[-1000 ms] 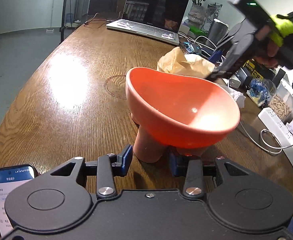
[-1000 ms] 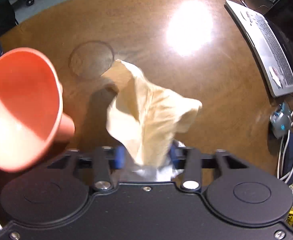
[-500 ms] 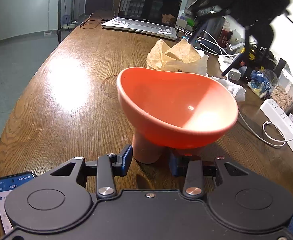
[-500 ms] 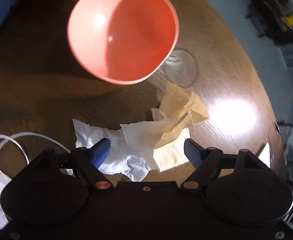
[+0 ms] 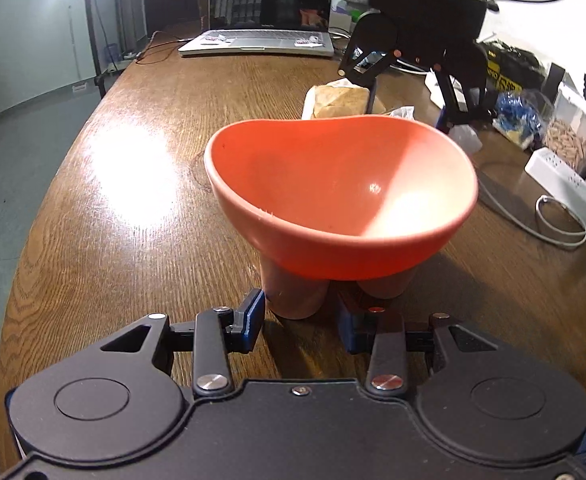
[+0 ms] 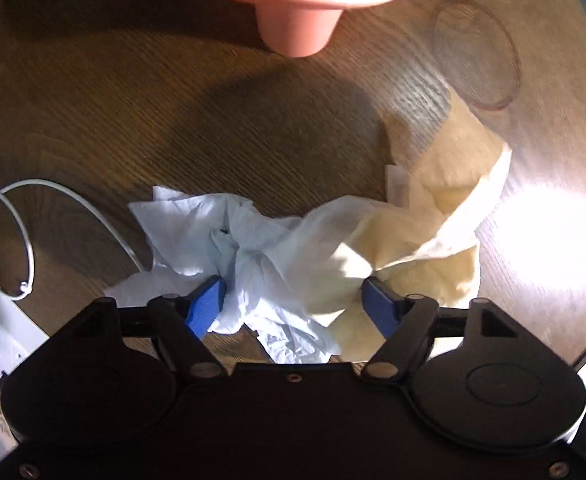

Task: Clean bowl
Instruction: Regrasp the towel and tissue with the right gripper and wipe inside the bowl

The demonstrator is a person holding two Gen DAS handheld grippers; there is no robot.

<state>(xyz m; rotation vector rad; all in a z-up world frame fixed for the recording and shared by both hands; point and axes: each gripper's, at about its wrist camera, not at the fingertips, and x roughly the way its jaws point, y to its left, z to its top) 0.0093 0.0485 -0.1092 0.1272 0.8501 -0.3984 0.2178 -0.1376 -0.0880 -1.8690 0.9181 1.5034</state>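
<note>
A: What does the left gripper (image 5: 299,316) hold?

B: Its 2 blue fingers are closed on 1 stubby foot of the orange bowl (image 5: 341,196), which is tilted so its mouth faces away and up. The bowl's inside looks bare apart from a glare spot.

A: And the right gripper (image 6: 295,300)?

B: Its jaws are spread wide, pointing down over the crumpled white tissue (image 6: 249,248) and the tan paper (image 6: 433,216) lying on the worktop (image 5: 133,184). The fingers flank the papers without pinching them. The bowl's foot and rim show at the top of that view.

A: What else is on the worktop?

B: Brown wood grain with a bright glare patch, a laptop (image 5: 265,16) at the far end, a white power strip (image 5: 569,184) with a looped white cable (image 5: 549,220), and clutter along the right edge. In the left view the right gripper hangs beyond the bowl, over the papers.
</note>
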